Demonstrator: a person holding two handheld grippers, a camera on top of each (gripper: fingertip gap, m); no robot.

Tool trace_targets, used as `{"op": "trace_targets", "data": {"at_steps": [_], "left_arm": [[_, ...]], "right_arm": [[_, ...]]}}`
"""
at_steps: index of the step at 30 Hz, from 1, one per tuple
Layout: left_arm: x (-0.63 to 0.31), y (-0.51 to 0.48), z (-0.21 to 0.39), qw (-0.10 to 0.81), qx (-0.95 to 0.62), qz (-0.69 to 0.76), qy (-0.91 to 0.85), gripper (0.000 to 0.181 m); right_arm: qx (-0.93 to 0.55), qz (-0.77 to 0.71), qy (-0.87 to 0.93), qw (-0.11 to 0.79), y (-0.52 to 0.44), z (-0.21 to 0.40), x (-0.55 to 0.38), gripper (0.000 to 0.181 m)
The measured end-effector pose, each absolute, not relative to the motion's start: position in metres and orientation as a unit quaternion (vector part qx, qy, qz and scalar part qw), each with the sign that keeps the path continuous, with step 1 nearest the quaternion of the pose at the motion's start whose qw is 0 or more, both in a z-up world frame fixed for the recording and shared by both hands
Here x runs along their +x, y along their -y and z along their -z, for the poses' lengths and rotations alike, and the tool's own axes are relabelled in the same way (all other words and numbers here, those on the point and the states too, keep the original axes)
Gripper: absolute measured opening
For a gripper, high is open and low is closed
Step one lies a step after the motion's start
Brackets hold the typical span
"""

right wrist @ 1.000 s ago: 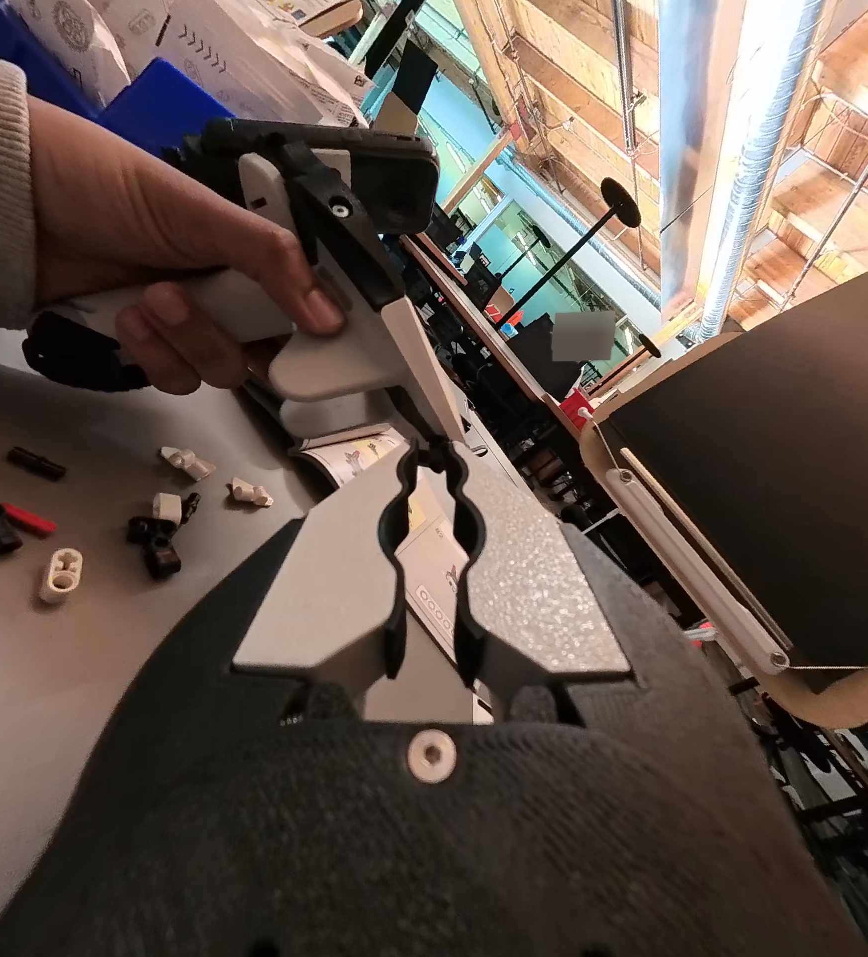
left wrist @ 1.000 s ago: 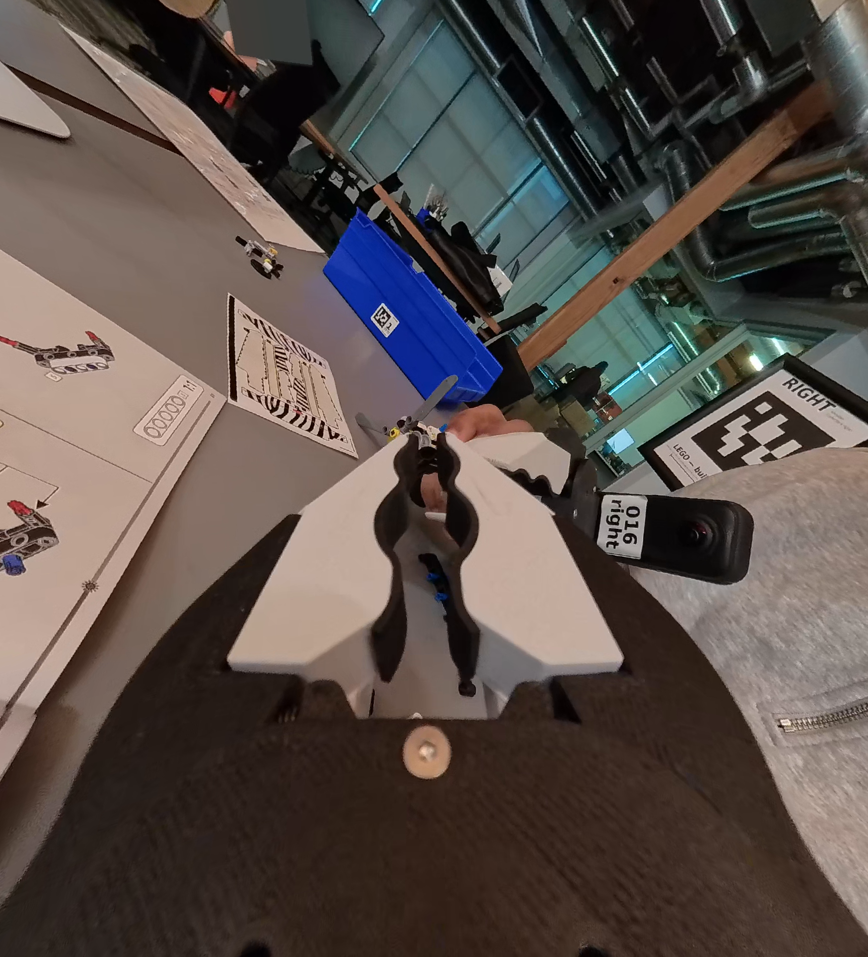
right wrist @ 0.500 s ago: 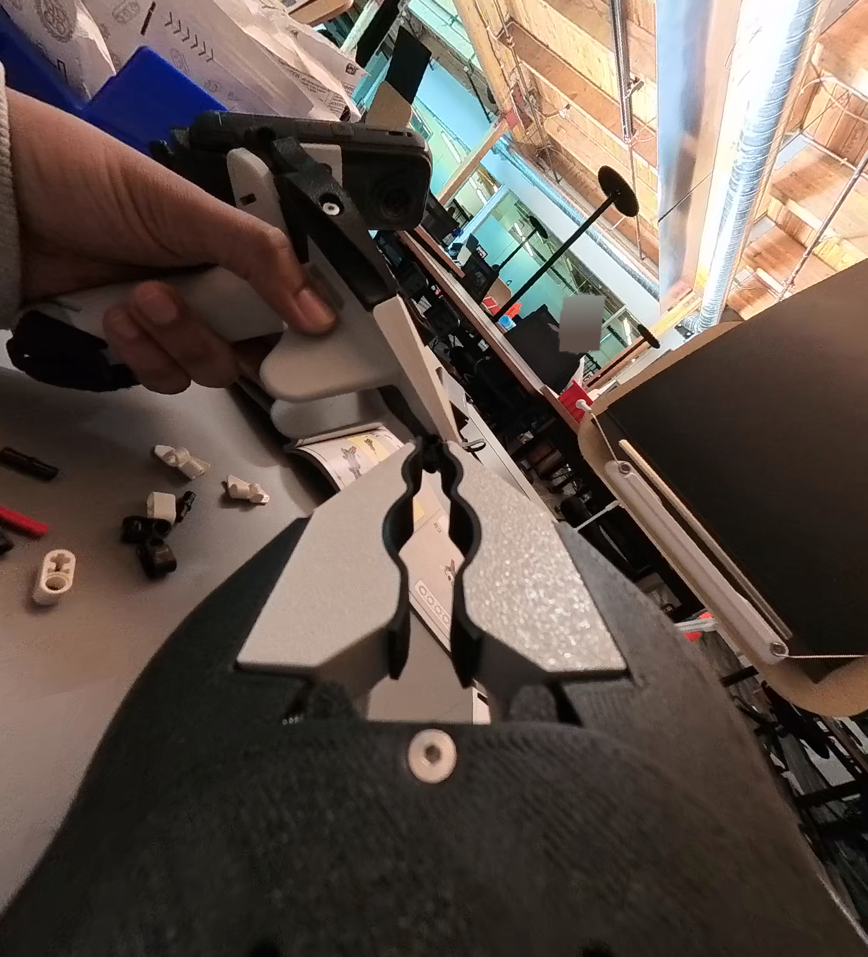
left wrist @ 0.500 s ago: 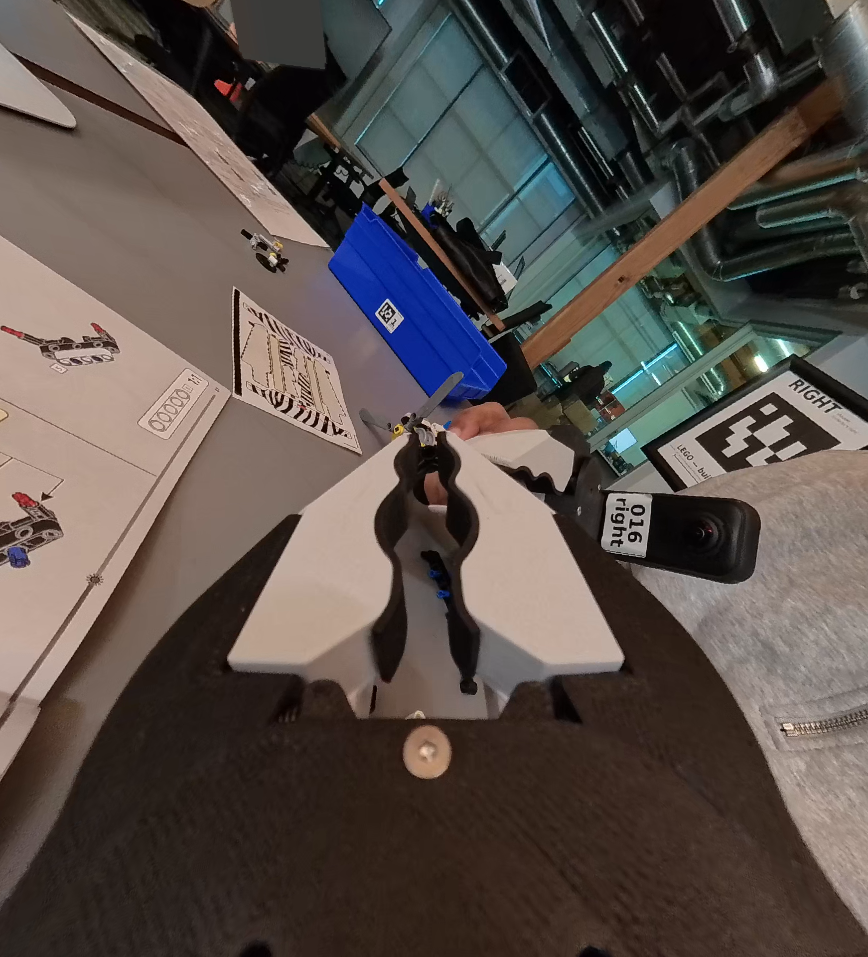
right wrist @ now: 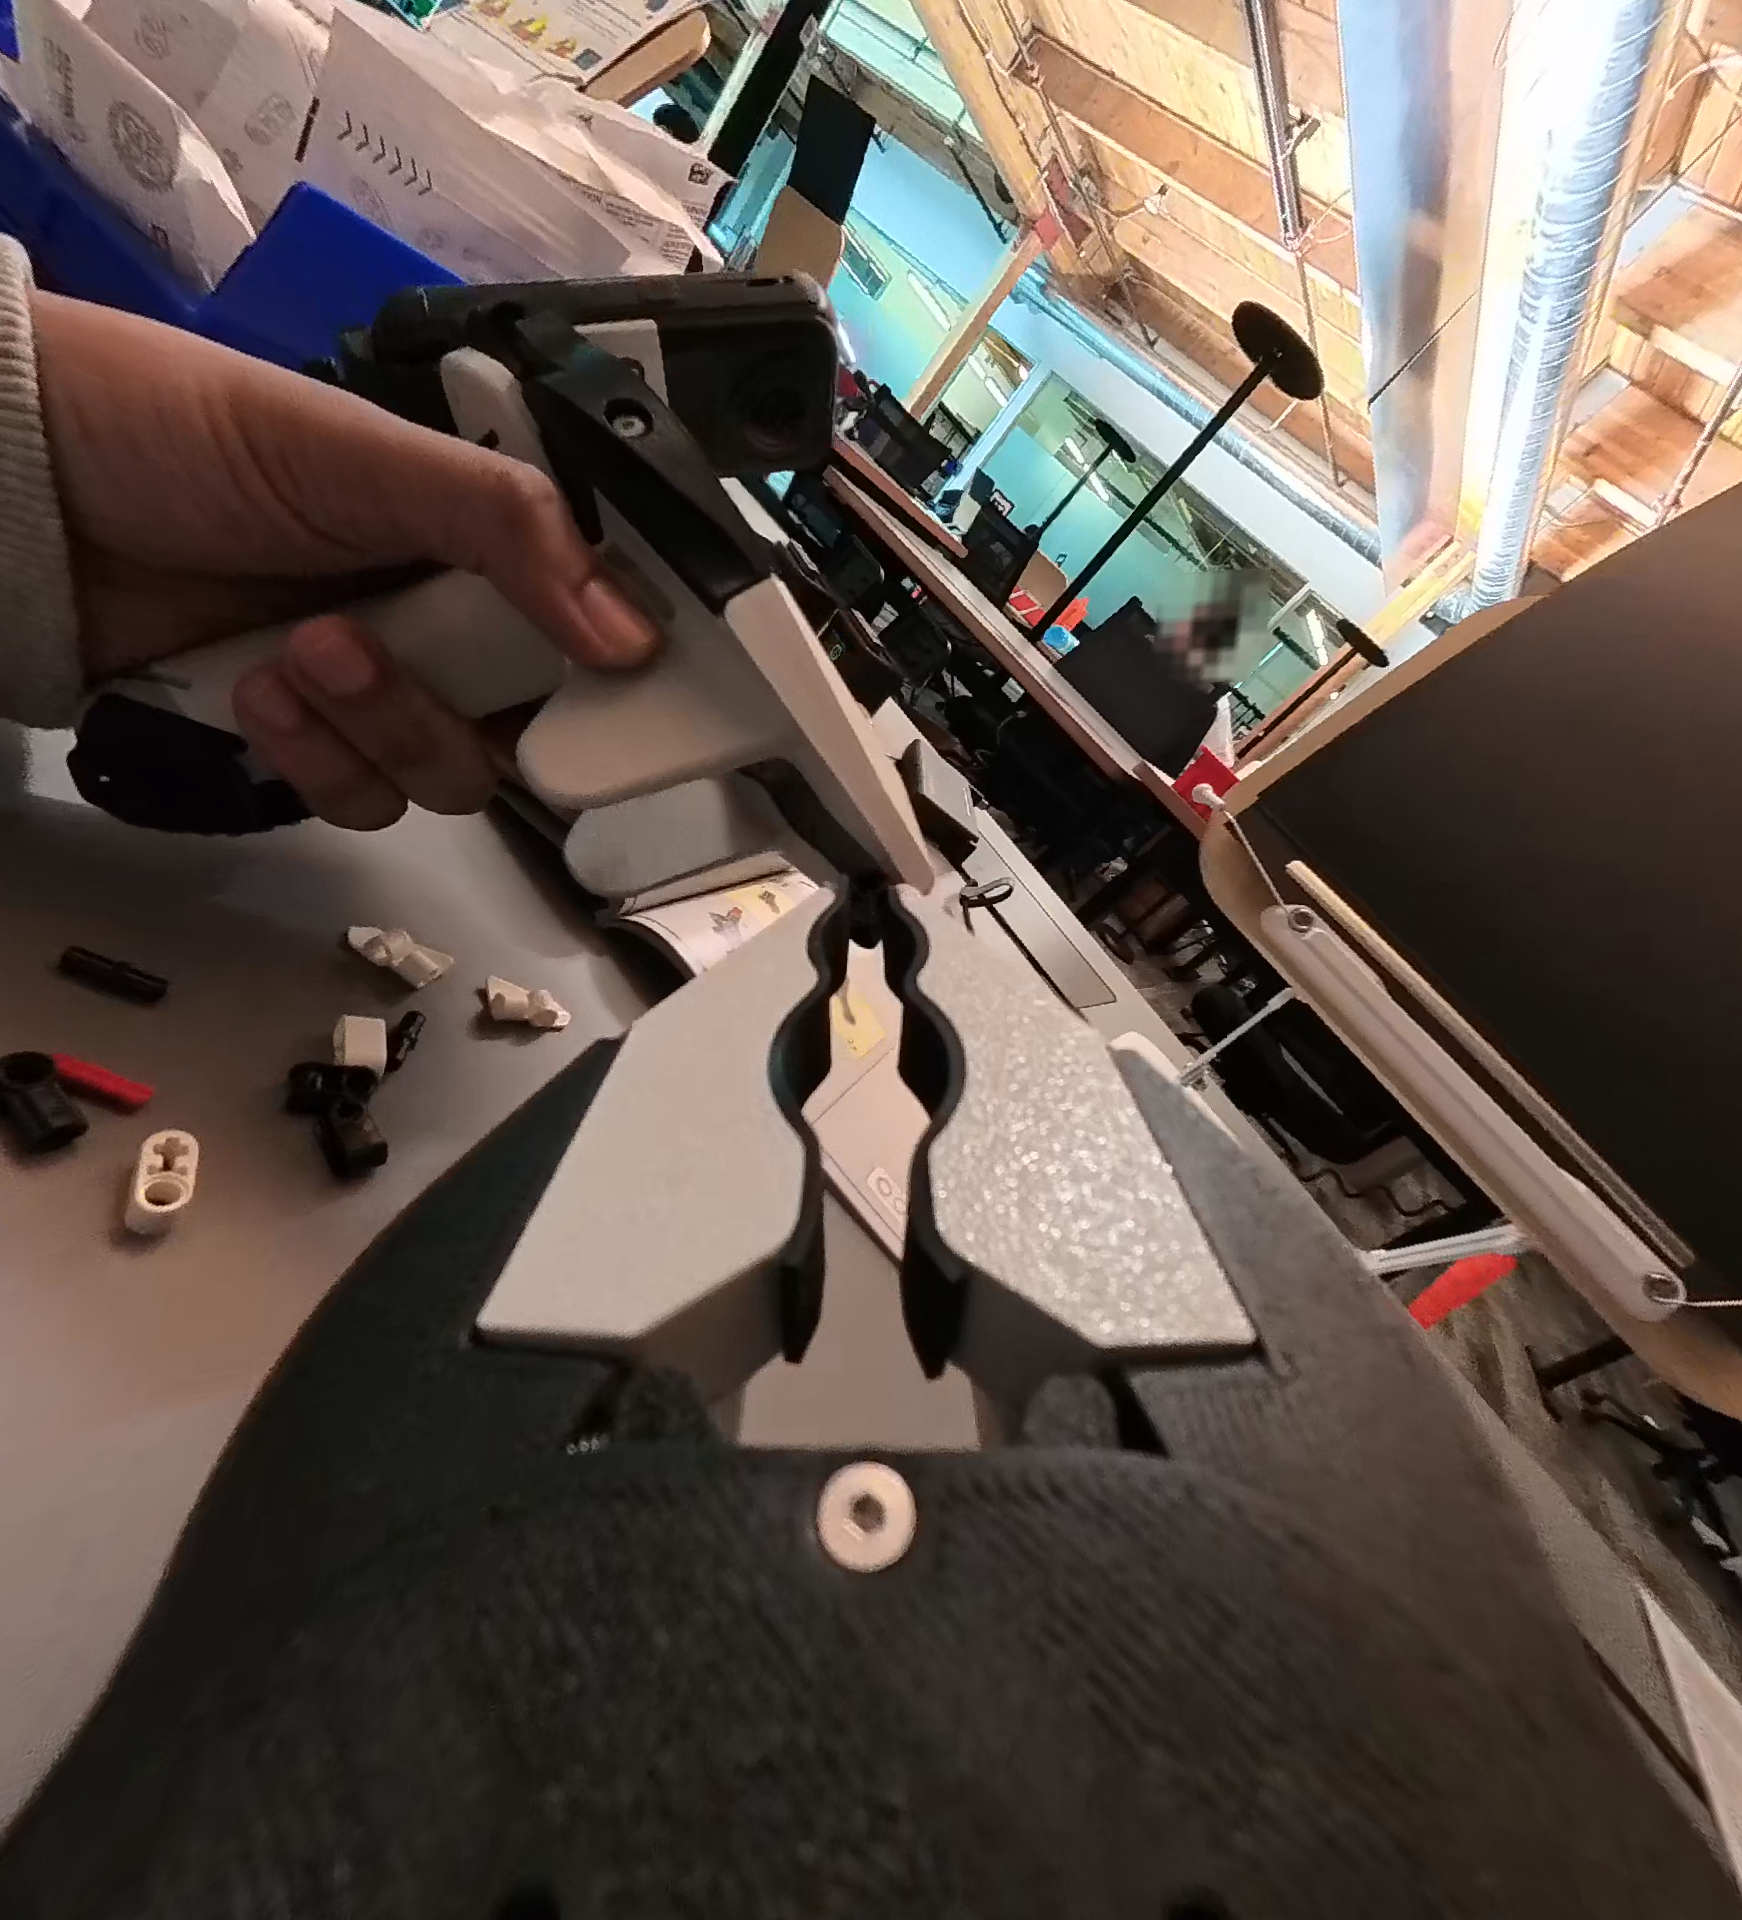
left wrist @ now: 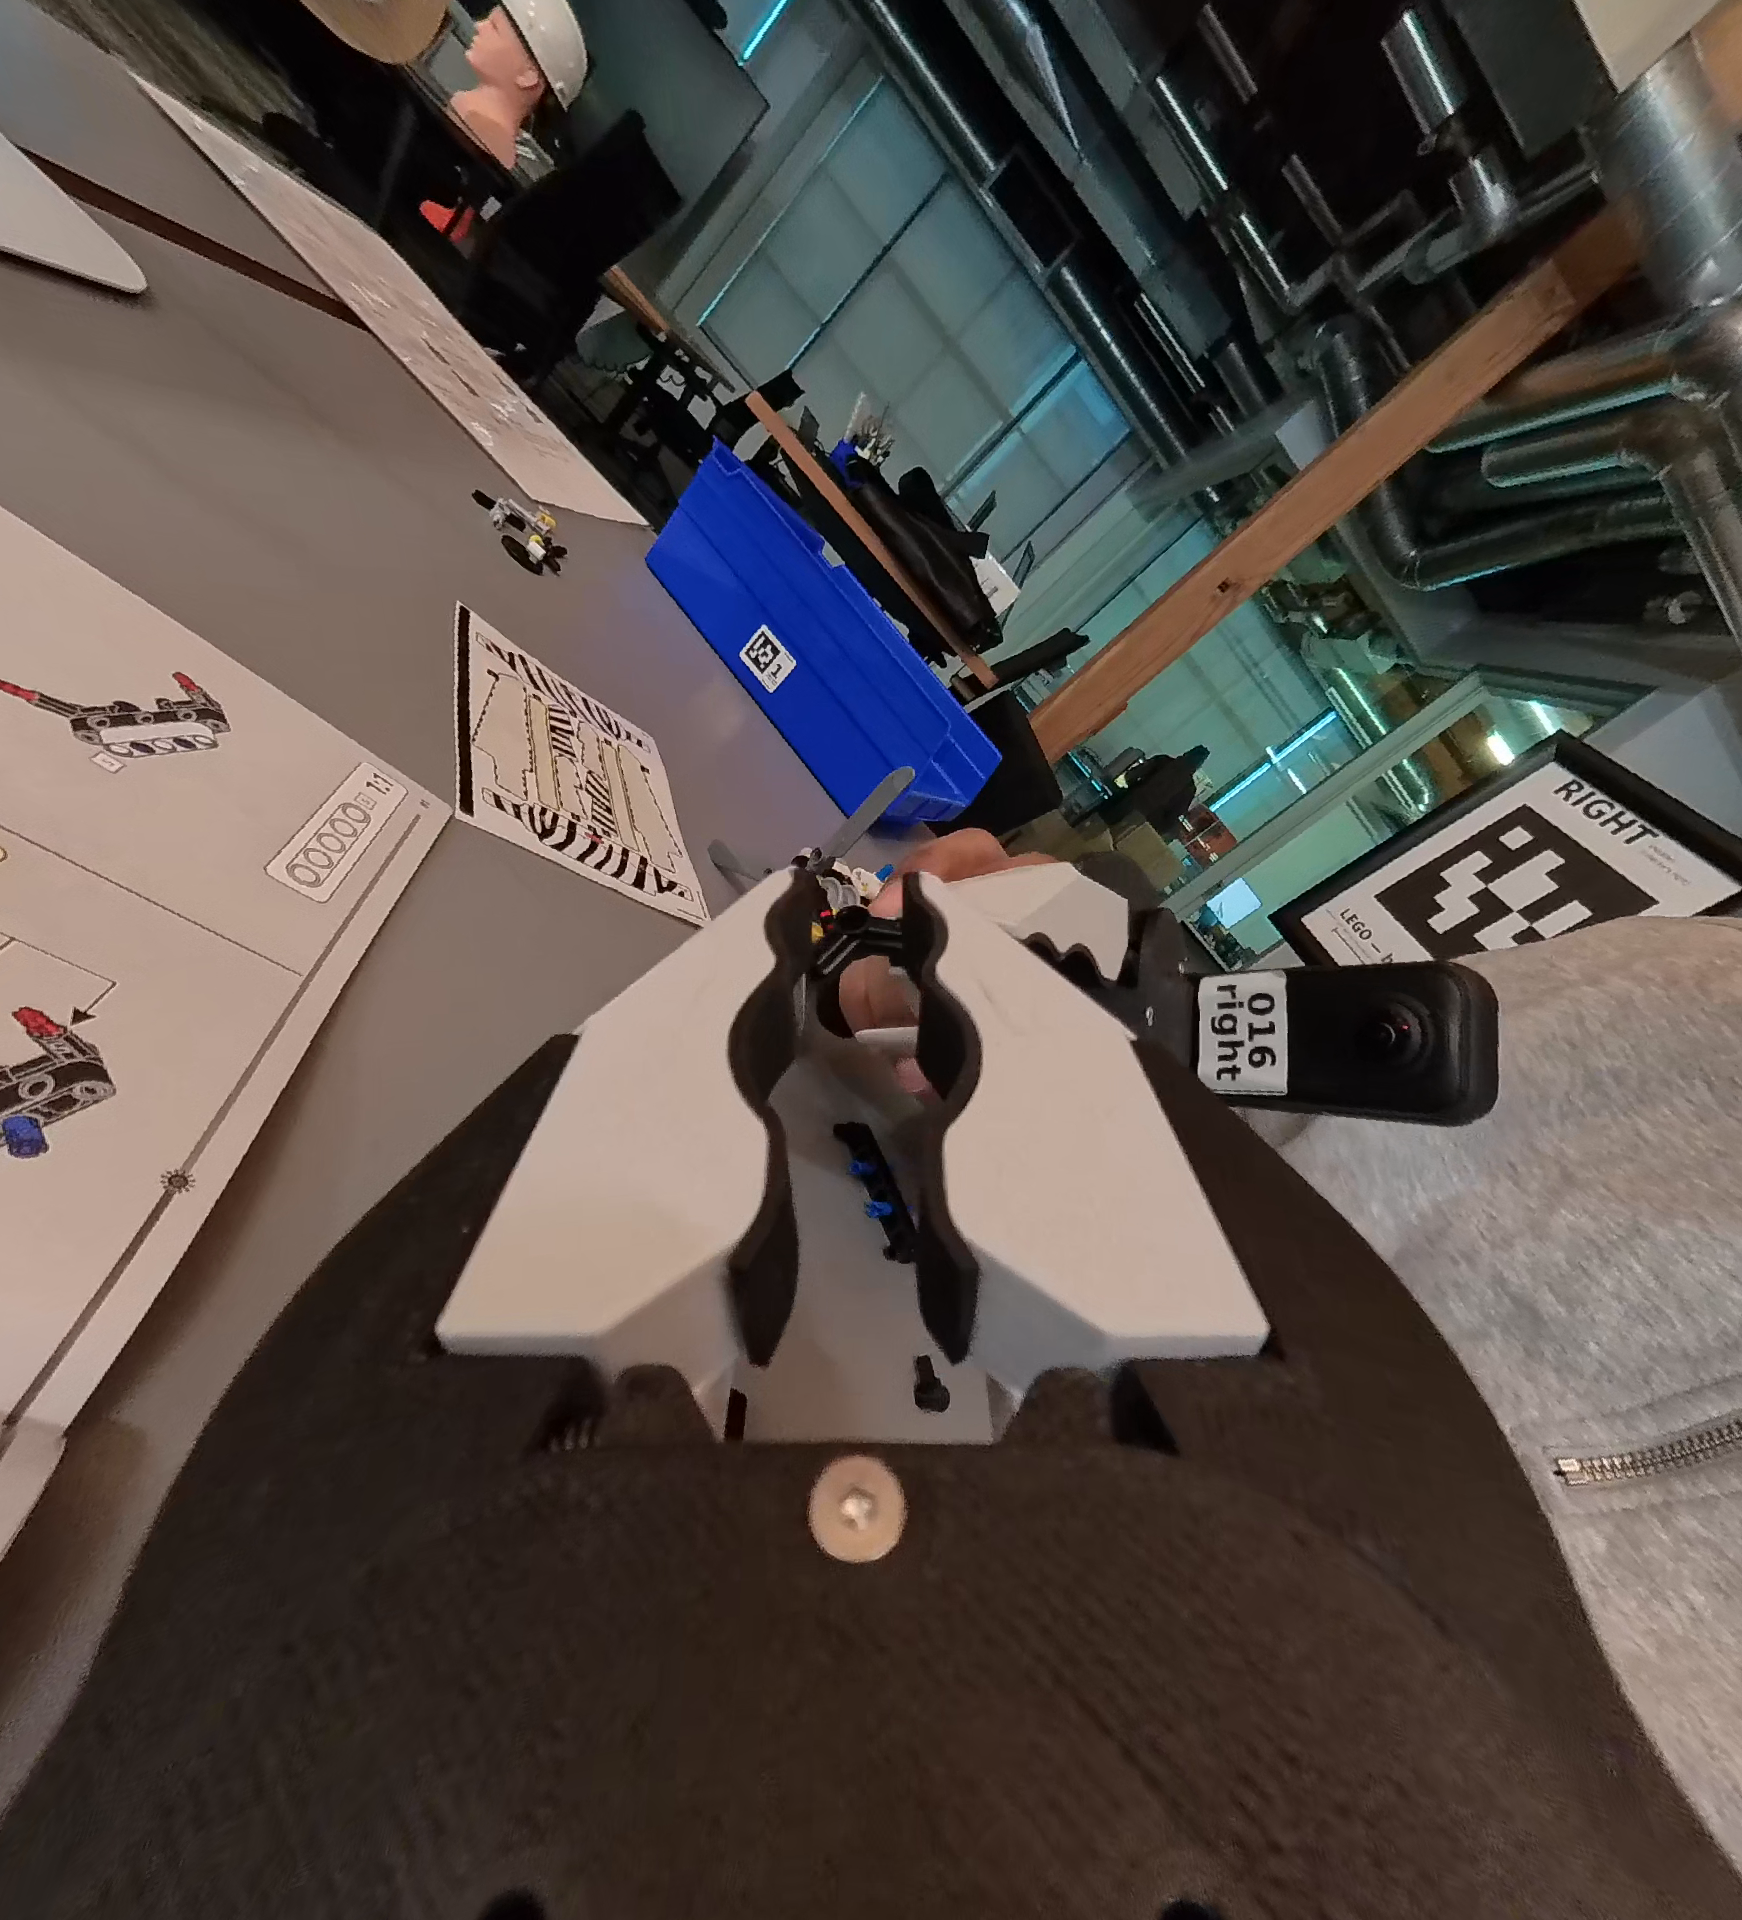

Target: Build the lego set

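My left gripper (left wrist: 854,902) stands open, its tips on either side of a small lego assembly (left wrist: 846,928) with a black connector and a grey blade (left wrist: 877,808) sticking up. My right gripper (right wrist: 867,906) is shut on a small black part of that assembly (right wrist: 865,923), meeting the left gripper tip to tip above the table. In the right wrist view a hand (right wrist: 275,520) holds the left gripper, whose white fingers (right wrist: 815,707) reach down to the piece. The right gripper's body (left wrist: 1054,914) shows just beyond the assembly.
The open instruction booklet (left wrist: 119,831) lies left, a sticker sheet (left wrist: 566,758) and blue bin (left wrist: 815,665) beyond it. A black beam with blue pins (left wrist: 872,1174) lies under the left jaws. Loose black, white and red pieces (right wrist: 160,1169) are scattered on the grey table (right wrist: 67,1455). The tips of both grippers are at nearly the same place.
My left jaws have spread apart; they were closed on the assembly before. The right gripper stays shut on it. Both views shifted only slightly.
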State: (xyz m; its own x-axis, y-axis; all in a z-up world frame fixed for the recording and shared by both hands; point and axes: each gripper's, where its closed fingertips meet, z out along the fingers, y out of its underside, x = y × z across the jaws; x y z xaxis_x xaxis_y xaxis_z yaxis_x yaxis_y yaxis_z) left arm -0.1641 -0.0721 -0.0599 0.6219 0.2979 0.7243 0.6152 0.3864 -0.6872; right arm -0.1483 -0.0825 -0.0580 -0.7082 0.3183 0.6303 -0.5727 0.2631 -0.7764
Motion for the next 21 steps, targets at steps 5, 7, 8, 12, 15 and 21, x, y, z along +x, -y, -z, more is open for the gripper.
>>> {"op": "trace_targets", "data": {"at_steps": [5, 7, 8, 12, 15, 21], "left_arm": [[-0.164, 0.074, 0.057, 0.724, -0.539, 0.107, 0.417, 0.017], [-0.163, 0.075, 0.055, 0.728, -0.537, 0.105, 0.413, 0.018], [-0.163, 0.075, 0.054, 0.729, -0.537, 0.104, 0.411, 0.018], [-0.161, 0.073, 0.051, 0.733, -0.541, 0.097, 0.399, 0.019], [-0.16, 0.072, 0.047, 0.738, -0.544, 0.091, 0.39, 0.022], [-0.155, 0.068, 0.041, 0.743, -0.553, 0.08, 0.368, 0.026]], "right_arm": [[0.083, -0.607, 0.703, 0.361, 0.082, 0.057, -0.149, 0.004], [0.076, -0.614, 0.703, 0.352, 0.082, 0.056, -0.149, 0.003], [0.07, -0.618, 0.703, 0.345, 0.081, 0.056, -0.15, 0.003], [0.039, -0.644, 0.7, 0.306, 0.079, 0.052, -0.153, 0.003], [0.006, -0.67, 0.695, 0.26, 0.076, 0.047, -0.155, 0.003], [-0.058, -0.733, 0.666, 0.124, 0.072, 0.034, -0.154, 0.002]]}}
